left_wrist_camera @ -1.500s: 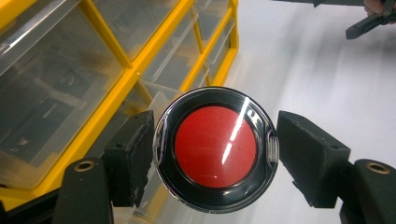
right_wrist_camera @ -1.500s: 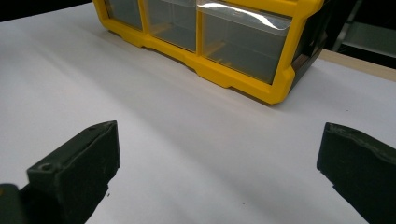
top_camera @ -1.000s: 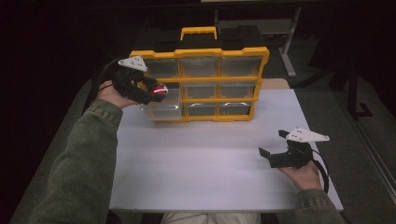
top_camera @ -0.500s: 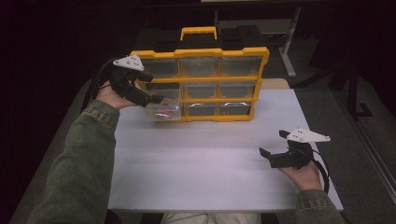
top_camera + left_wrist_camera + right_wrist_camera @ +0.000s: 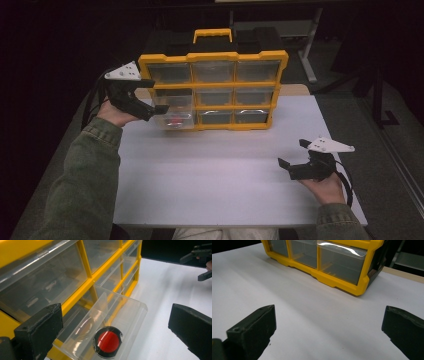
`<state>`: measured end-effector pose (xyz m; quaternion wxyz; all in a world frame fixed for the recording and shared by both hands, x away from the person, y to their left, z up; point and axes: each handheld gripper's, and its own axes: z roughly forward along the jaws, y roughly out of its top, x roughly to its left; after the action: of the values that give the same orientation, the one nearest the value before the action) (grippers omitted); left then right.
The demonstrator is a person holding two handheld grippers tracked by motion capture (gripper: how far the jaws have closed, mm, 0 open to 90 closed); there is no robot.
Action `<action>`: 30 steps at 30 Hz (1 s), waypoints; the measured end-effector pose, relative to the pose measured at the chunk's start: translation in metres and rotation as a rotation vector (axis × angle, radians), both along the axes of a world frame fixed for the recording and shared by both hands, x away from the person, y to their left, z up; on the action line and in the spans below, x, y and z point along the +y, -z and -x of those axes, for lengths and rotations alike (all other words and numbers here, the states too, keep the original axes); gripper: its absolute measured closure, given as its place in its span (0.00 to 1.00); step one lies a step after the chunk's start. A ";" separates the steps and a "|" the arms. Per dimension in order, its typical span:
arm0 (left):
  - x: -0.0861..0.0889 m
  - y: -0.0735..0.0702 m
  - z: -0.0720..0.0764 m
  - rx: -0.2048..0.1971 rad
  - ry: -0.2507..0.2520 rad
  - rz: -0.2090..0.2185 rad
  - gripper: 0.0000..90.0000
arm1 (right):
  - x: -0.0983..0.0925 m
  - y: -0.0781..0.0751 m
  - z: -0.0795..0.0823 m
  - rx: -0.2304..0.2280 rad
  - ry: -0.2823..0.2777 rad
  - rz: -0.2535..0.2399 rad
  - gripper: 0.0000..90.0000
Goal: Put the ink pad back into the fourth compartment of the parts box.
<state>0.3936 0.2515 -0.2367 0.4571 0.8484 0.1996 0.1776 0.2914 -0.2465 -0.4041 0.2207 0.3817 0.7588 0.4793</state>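
A yellow organizer (image 5: 215, 56) with clear drawers stands at the back of the white table (image 5: 225, 190). Its lower-left drawer (image 5: 176, 106) is pulled out. A red disc in a black ring (image 5: 175, 121) lies flat inside it, also seen as the red disc (image 5: 108, 341) in the left gripper view. My left gripper (image 5: 152, 97) hovers just left of and above the drawer (image 5: 130, 312). Its jaws have just been opening and are open with nothing between them. My right gripper (image 5: 292, 153) rests open over the table's right side, far from the organizer (image 5: 337, 282).
The organizer's other drawers are pushed in. A black handle block (image 5: 212, 40) with a yellow grip sits behind it. A broad bare stretch of white table (image 5: 312, 312) lies between the two grippers. Dark floor surrounds the table.
My left gripper held the red disc over the drawer. It has let go. The disc now lies in the drawer, and the gripper has drawn back to the left with open jaws. The right gripper stayed still.
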 end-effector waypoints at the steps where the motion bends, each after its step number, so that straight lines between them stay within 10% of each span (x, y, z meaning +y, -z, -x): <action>1: 0.000 0.001 0.001 -0.002 0.001 0.002 0.00 | 0.000 0.000 0.000 0.000 0.000 -0.002 0.00; 30: 0.019 0.038 0.036 -0.042 -0.055 0.048 0.00 | 0.000 0.000 0.001 0.006 -0.001 -0.004 0.00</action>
<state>0.3572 0.2705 -0.2746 0.4766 0.8273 0.2172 0.2030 0.2906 -0.2467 -0.4045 0.2172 0.3833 0.7588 0.4797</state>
